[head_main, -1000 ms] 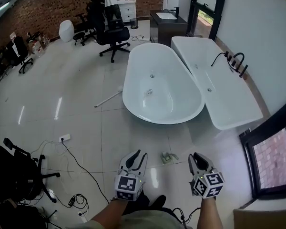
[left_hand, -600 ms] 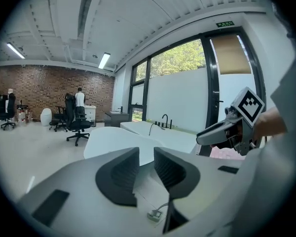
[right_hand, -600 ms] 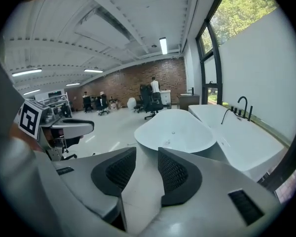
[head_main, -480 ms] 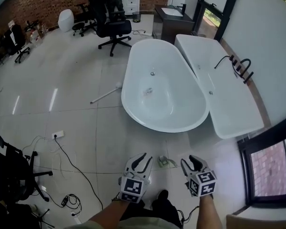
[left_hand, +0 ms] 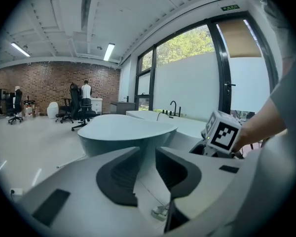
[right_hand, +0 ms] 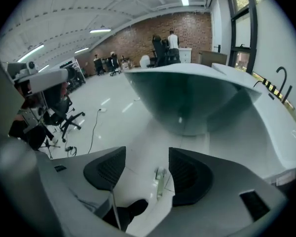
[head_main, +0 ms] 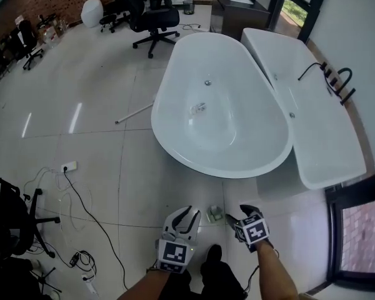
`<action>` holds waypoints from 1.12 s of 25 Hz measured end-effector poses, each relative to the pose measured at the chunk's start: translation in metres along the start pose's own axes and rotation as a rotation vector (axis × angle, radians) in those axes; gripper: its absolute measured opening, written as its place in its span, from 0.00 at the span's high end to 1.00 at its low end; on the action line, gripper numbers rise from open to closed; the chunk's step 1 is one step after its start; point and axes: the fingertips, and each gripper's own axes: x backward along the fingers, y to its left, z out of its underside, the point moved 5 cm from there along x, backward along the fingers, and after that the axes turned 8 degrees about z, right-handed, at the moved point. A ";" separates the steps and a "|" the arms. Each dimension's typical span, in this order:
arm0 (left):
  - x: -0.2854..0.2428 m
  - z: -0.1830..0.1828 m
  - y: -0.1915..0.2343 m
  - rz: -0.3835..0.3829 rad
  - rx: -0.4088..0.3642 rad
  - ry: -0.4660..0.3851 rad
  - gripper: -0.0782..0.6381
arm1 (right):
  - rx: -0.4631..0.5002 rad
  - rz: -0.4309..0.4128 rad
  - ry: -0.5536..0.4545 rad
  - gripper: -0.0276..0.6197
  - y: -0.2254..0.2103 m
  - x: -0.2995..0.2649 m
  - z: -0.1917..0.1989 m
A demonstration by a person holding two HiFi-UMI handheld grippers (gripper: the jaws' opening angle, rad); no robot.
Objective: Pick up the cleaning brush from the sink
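Observation:
A small pale green and white object [head_main: 215, 214], perhaps the brush, lies on the floor tiles just in front of the white oval bathtub [head_main: 175, 136]. Another small pale item [head_main: 199, 108] rests inside the tub near the drain. My left gripper [head_main: 187, 214] hangs low just left of the floor object, its jaws a little wider than before and empty [left_hand: 147, 156]. My right gripper [head_main: 237, 214] tips steeply down right beside it. Its jaws have just been opening, and the object [right_hand: 160, 179] shows on the floor between them, untouched.
A second white tub [head_main: 312, 117] with a black tap [head_main: 337, 80] stands to the right. A thin white rod [head_main: 134, 113] lies left of the oval tub. Cables and a power strip [head_main: 69, 166] trail at lower left, with office chairs [head_main: 153, 14] farther back. My shoe [head_main: 212, 255] sits below the grippers.
Both grippers have dropped toward the floor and the view has closed in on the oval tub. The right gripper has tipped downward and its jaws have spread apart.

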 end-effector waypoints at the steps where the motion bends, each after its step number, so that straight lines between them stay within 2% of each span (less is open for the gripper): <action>1: -0.016 0.019 0.003 -0.001 0.005 0.008 0.75 | 0.010 -0.007 0.027 0.54 -0.006 -0.030 0.010; 4: -0.060 0.078 0.020 -0.016 0.028 0.041 0.74 | 0.035 -0.034 0.113 0.53 -0.016 -0.115 0.039; 6: -0.084 0.114 0.028 -0.025 0.046 0.060 0.74 | 0.056 -0.048 0.207 0.52 -0.021 -0.167 0.068; 9: -0.111 0.151 0.033 -0.029 0.043 0.072 0.74 | 0.116 -0.062 0.333 0.52 -0.029 -0.227 0.107; 13: -0.134 0.168 0.041 -0.027 0.042 0.072 0.74 | 0.191 -0.053 0.600 0.47 -0.042 -0.266 0.150; 16: -0.143 0.180 0.044 -0.030 0.052 0.064 0.74 | 0.218 -0.043 0.733 0.44 -0.041 -0.284 0.178; 19: -0.149 0.187 0.047 -0.026 0.057 0.048 0.74 | 0.254 0.005 0.838 0.44 -0.045 -0.295 0.200; 20: -0.150 0.190 0.049 -0.026 0.060 0.048 0.74 | 0.276 0.035 0.864 0.48 -0.048 -0.298 0.204; 22: -0.150 0.198 0.054 -0.030 0.068 0.057 0.74 | 0.335 0.112 0.891 0.67 -0.054 -0.302 0.208; 23: -0.150 0.201 0.057 -0.032 0.072 0.064 0.74 | 0.367 0.144 0.895 0.83 -0.056 -0.304 0.210; 24: -0.149 0.203 0.059 -0.033 0.074 0.071 0.74 | 0.392 0.165 0.899 0.89 -0.058 -0.304 0.211; 28: -0.138 0.191 0.067 -0.029 0.076 0.089 0.74 | 0.410 0.204 0.897 0.91 -0.061 -0.286 0.199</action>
